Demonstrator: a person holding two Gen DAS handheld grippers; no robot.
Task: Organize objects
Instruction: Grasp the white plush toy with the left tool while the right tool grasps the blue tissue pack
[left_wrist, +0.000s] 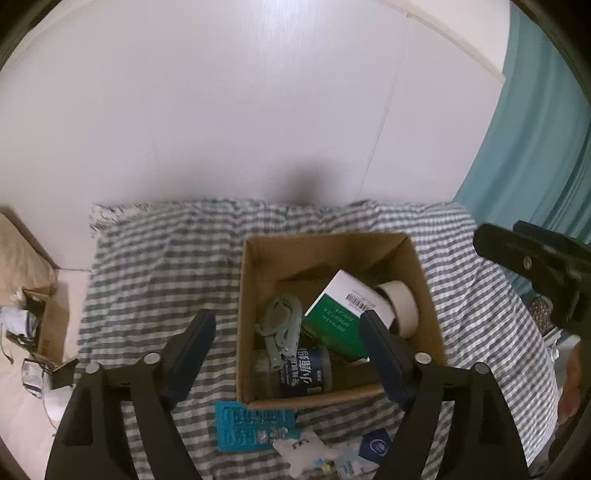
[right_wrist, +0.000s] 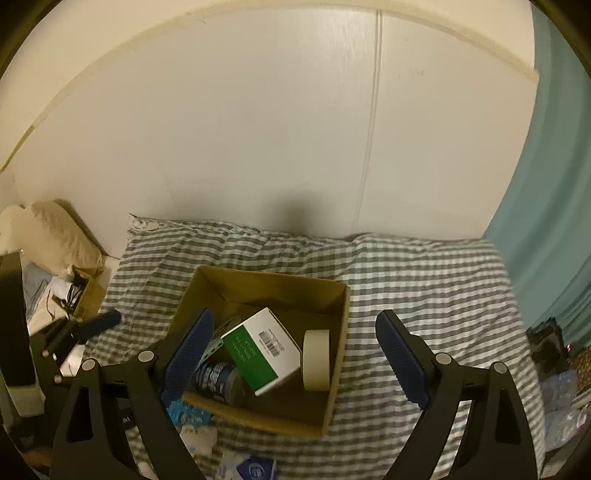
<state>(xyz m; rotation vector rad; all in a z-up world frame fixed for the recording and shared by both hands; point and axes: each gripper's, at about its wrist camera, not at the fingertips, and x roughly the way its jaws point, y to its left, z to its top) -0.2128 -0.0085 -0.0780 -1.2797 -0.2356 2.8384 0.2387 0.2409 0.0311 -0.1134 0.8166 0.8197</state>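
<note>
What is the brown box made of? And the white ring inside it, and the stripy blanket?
The brown box looks like plain matte cardboard: dull brown walls with folded flaps. The white ring seems to be a roll of paper masking tape, cream and unshiny. The stripy blanket looks like soft woven cloth, since it wrinkles and folds.
</note>
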